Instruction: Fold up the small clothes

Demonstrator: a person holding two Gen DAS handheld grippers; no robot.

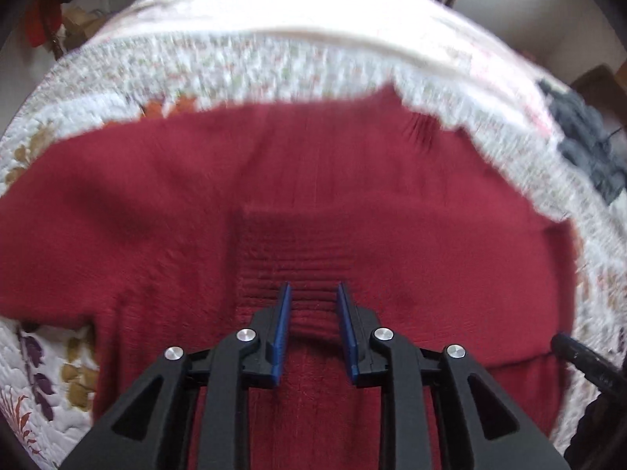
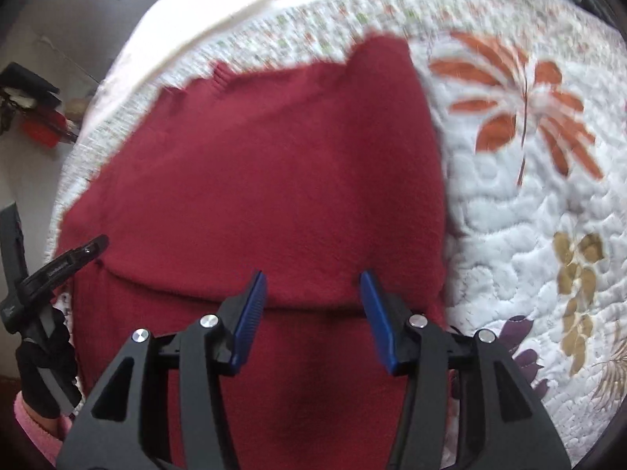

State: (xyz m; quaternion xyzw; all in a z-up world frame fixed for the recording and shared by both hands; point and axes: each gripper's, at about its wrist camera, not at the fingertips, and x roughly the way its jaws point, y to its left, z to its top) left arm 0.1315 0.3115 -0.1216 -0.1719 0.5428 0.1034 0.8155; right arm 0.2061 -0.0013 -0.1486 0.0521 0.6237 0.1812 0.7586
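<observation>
A dark red knit sweater (image 1: pixel 164 203) lies spread on a white floral quilt (image 1: pixel 58 384). A ribbed cuff (image 1: pixel 298 250) is laid over its middle. My left gripper (image 1: pixel 314 288) is low over that cuff, open, its blue pads (image 1: pixel 284 321) on either side of the ribbed cloth. In the right wrist view the sweater (image 2: pixel 274 164) fills the centre, with a fold edge running across near the fingertips. My right gripper (image 2: pixel 313 276) hovers wide open over that edge, holding nothing. The left gripper's finger (image 2: pixel 74 254) shows at the left, held by a black-gloved hand (image 2: pixel 43 360).
A dark grey garment (image 1: pixel 584 141) lies on the quilt to the right, beyond the sweater. The quilt (image 2: pixel 529 215) stretches to the right of the sweater. The bed's far edge, a wall and curtains are behind. Red and black items (image 2: pixel 39 129) hang at the left.
</observation>
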